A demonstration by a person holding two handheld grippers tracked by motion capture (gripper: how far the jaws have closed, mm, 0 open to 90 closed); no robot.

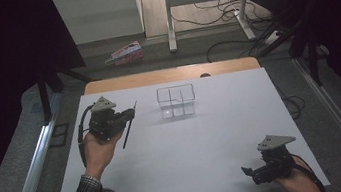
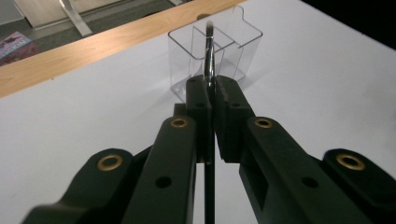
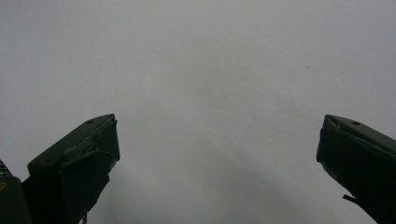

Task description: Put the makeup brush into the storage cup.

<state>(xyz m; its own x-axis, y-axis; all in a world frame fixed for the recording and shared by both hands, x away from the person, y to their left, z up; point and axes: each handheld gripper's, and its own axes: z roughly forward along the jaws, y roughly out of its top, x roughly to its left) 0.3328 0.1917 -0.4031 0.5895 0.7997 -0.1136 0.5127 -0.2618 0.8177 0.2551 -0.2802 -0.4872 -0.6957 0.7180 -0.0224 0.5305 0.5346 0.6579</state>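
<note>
My left gripper [image 1: 130, 115] is held up over the left side of the white table [image 1: 205, 141], shut on a slim black brush [image 1: 126, 136] that slants across its jaws. In the left gripper view the pads [image 2: 200, 100] pinch the brush [image 2: 208, 56] just below its silver ferrule, and its tip points at a clear plastic organiser [image 2: 236, 51] with several compartments. That organiser [image 1: 177, 101] stands at the table's back middle, to the right of the left gripper. My right gripper [image 1: 250, 174] rests low near the front right corner, open. Bare white table lies between its fingers [image 3: 74, 163].
A wooden strip [image 1: 170, 74] runs along the table's far edge. Beyond it on the floor lie a pink box [image 1: 124, 53], loose cables [image 1: 227, 12] and a white desk frame [image 1: 169, 20]. Metal rails [image 1: 30, 171] flank both sides of the table.
</note>
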